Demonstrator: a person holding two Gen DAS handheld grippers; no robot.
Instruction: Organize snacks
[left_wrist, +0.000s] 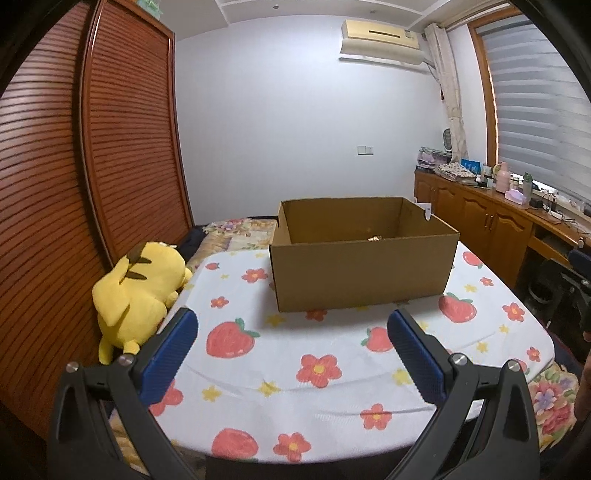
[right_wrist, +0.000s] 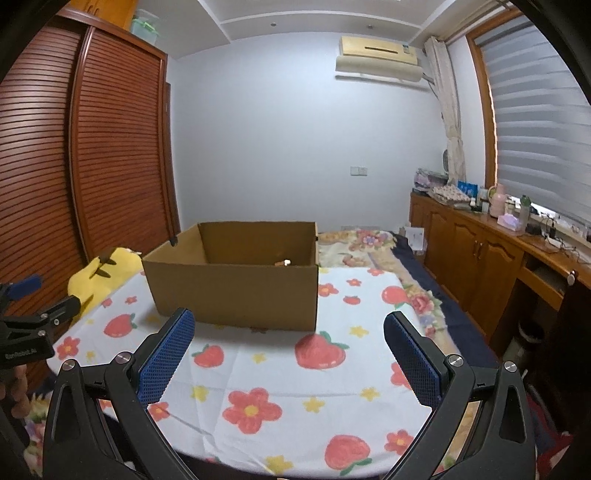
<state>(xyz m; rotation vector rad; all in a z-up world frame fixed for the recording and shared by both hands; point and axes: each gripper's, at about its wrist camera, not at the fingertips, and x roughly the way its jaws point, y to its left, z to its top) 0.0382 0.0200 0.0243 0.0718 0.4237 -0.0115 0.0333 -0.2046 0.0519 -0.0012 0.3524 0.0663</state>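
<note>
An open brown cardboard box (left_wrist: 364, 269) (right_wrist: 236, 291) stands on the table with the strawberry-and-flower cloth (left_wrist: 295, 369) (right_wrist: 280, 373). A small golden snack (left_wrist: 373, 239) (right_wrist: 282, 263) just shows above the box's near wall, lying inside. My left gripper (left_wrist: 291, 325) is open over the cloth in front of the box, with nothing between its blue pads. My right gripper (right_wrist: 290, 326) is open too, holding nothing, near the box's right front corner. No snacks lie on the cloth in either view.
A yellow plush toy (left_wrist: 140, 295) (right_wrist: 99, 273) lies at the table's left edge against the louvred wardrobe (left_wrist: 74, 166). A bed with a floral cover (right_wrist: 369, 243) lies behind the table. A wooden counter (right_wrist: 498, 243) with bottles runs along the right wall. The left gripper's body (right_wrist: 33, 325) shows at the left edge.
</note>
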